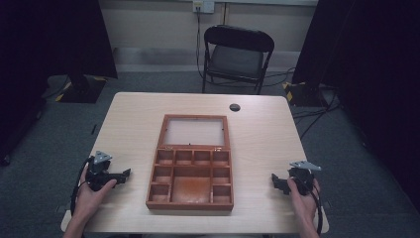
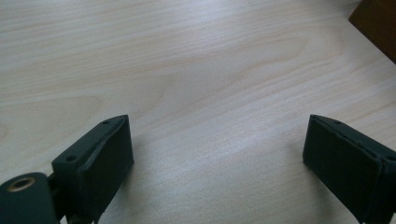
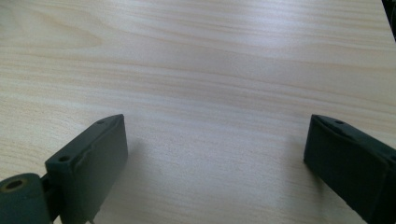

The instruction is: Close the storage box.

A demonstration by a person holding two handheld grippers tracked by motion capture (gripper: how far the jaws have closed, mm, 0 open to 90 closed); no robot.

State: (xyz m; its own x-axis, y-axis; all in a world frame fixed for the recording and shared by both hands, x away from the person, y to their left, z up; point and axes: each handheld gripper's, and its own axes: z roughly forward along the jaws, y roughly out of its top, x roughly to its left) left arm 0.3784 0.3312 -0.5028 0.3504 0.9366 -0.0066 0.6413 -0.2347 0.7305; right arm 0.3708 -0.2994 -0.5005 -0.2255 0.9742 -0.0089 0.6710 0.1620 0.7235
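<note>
Table: a pale wood top is carrying the box in the middle and both grippers at the near corners; a small dark round port is sitting near its far edge.

Box: a reddish-brown wooden box is lying open at the table's centre, between the two grippers and well apart from each. Its tray is facing up, with small compartments running along the far side and down both sides, and one large compartment in the near middle.

Lid: it is lying flat on the table behind the tray, joined to it along the hinge edge, its pale panel facing up.

Left gripper: the person's left hand is holding it low over the near left of the table, jaws pointing toward the box. In the left gripper view the jaws are standing wide apart with bare tabletop between them, gripping nothing; a corner of the box is showing at the upper right.

Right gripper: the right hand is holding it low over the near right of the table, jaws pointing toward the box. In the right gripper view the jaws are gaping wide over bare wood, holding nothing.

Chair: a dark folding chair is standing on the floor beyond the table's far edge.
</note>
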